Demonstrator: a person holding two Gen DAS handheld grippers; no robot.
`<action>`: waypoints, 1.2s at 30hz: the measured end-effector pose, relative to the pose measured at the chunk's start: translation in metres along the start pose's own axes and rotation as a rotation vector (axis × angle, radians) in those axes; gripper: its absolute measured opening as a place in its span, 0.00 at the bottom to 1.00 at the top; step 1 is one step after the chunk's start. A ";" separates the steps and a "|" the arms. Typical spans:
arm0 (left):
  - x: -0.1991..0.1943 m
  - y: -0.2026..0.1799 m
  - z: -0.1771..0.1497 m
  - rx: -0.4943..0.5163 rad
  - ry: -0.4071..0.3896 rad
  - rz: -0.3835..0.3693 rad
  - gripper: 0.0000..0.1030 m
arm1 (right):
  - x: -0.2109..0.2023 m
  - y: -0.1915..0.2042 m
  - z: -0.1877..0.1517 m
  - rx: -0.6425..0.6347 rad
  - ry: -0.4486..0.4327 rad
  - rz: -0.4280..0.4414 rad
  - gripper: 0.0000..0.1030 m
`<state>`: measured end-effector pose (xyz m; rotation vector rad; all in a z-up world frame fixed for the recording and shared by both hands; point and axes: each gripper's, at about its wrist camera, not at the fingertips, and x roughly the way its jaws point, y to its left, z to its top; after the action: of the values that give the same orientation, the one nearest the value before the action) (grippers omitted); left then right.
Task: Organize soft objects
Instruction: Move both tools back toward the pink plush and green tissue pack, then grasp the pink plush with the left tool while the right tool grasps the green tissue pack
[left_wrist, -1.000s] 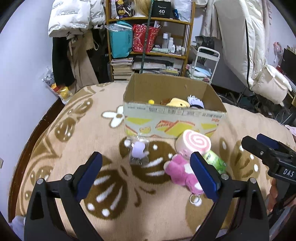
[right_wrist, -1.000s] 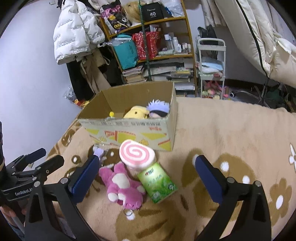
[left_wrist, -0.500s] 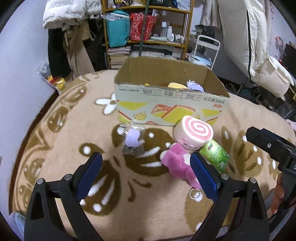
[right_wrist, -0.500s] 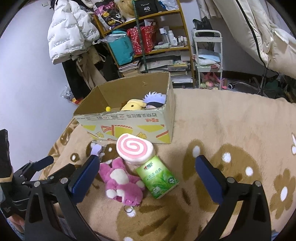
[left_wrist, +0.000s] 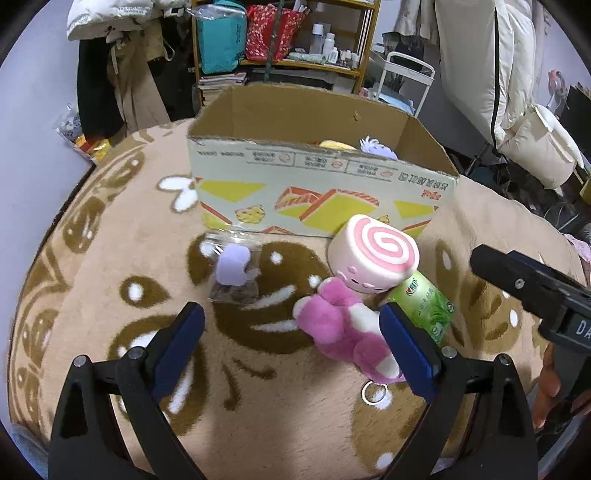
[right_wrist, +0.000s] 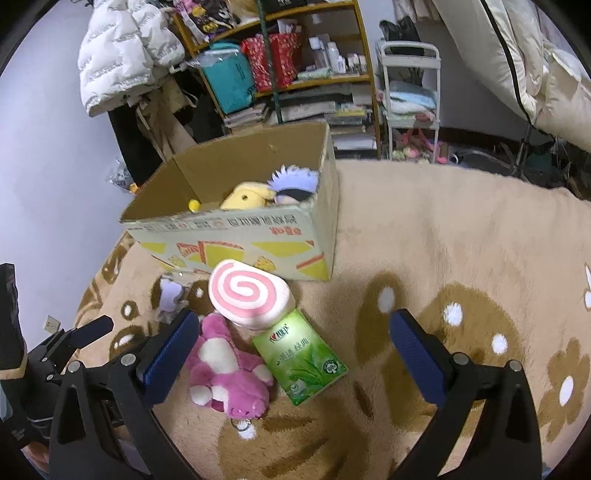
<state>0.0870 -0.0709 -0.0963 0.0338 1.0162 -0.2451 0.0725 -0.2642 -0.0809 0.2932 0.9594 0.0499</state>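
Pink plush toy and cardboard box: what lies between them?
The pink swirl cushion sits between the pink plush toy and the cardboard box, leaning over the toy's head. The right wrist view shows it best.

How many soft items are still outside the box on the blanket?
4: swirl cushion against the box, pink plush before it, green tissue pack beside that, bagged purple toy left. None seem hidden.

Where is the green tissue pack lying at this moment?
In the right wrist view the green tissue pack lies on the blanket, right of the pink plush toy and just below the swirl cushion.
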 end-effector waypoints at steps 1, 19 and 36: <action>0.003 -0.001 0.000 -0.004 0.007 -0.006 0.92 | 0.004 -0.001 0.000 0.008 0.015 -0.003 1.00; 0.044 -0.017 -0.006 -0.053 0.105 -0.123 0.92 | 0.041 -0.012 -0.008 0.054 0.142 -0.021 1.00; 0.078 -0.043 -0.014 -0.015 0.243 -0.167 0.92 | 0.073 -0.016 -0.015 0.071 0.274 -0.003 0.88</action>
<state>0.1046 -0.1255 -0.1662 -0.0366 1.2646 -0.3928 0.1009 -0.2637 -0.1511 0.3567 1.2350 0.0541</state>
